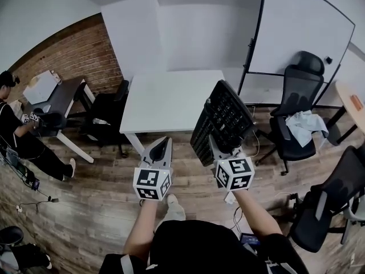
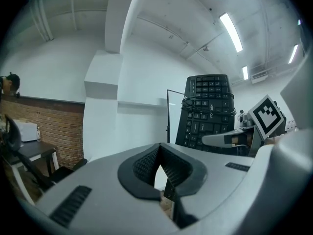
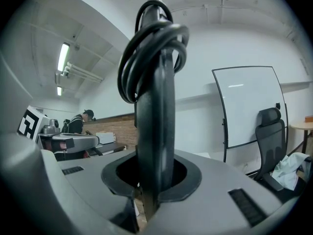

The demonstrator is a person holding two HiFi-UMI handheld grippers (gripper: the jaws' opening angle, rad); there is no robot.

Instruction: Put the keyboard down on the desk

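Nearby, office chair [image 1: 110, 106] beside white desk [image 1: 171, 99]

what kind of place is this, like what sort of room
Most likely an office or shared workroom: a white desk stands in front, a whiteboard on a stand is behind it, and black office chairs are scattered around.

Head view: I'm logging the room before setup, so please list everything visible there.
keyboard: one, black, held on edge by the desk's right front corner
desk: one, white, centre
office chairs: at least three, black, one left of the desk, others right
whiteboard: one, white, upper right
cloth: one, pale, on a right chair
second desk: one, dark, far left
other person: one, dark clothes, far left
left gripper: one, grey, shut, empty
right gripper: one, grey, gripping the keyboard
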